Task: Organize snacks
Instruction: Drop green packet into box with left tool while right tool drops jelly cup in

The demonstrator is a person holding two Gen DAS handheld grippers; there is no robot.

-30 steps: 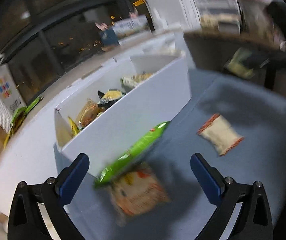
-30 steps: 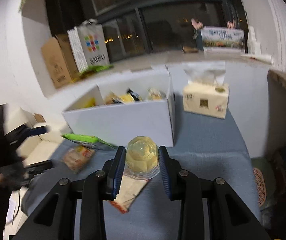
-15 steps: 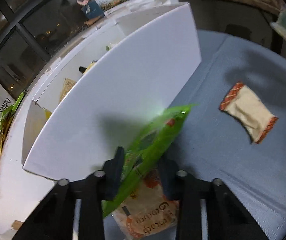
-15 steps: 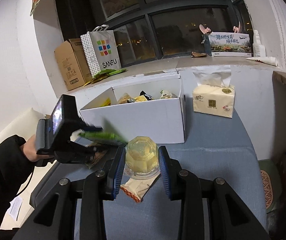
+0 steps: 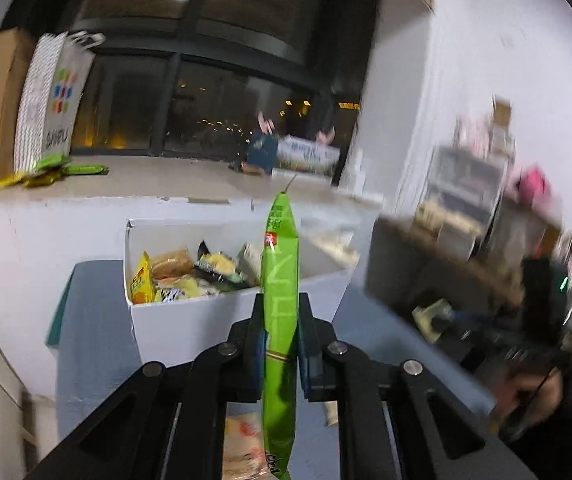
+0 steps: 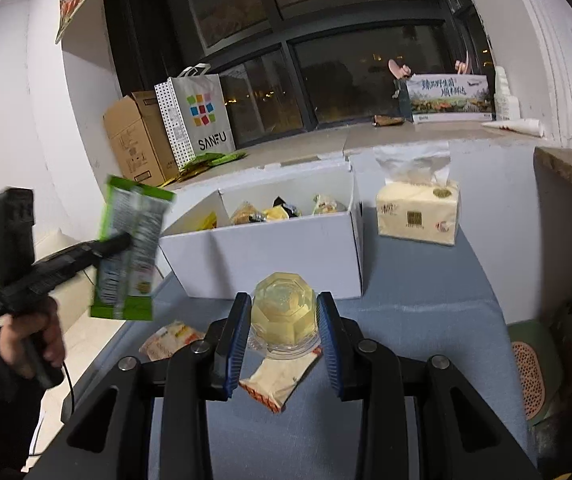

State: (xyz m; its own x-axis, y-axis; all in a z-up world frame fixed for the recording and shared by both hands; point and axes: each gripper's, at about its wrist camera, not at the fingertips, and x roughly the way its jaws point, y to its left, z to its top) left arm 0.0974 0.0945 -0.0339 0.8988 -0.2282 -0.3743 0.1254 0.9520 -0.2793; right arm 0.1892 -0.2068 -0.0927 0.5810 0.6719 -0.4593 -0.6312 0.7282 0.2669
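My left gripper (image 5: pixel 279 336) is shut on a green snack bag (image 5: pixel 280 320), held edge-on in the air in front of the white box (image 5: pixel 189 320). The right wrist view shows the same bag (image 6: pixel 131 248) raised left of the box (image 6: pixel 277 252), with the left gripper (image 6: pixel 117 242) clamped on it. The box holds several snack packets (image 6: pixel 277 212). My right gripper (image 6: pixel 285 320) is shut on a clear yellowish jelly cup (image 6: pixel 286 312) above the blue table (image 6: pixel 426 320).
Two snack packets lie on the table: an orange one (image 6: pixel 169 338) and a cream one with red ends (image 6: pixel 275 380). A tissue pack (image 6: pixel 418 216) stands right of the box. A paper bag (image 6: pixel 197 120) and cardboard box (image 6: pixel 135 140) sit on the sill.
My left gripper closed on the green bag and lifted it off the table to box height. My right gripper has stayed in place, holding the jelly cup.
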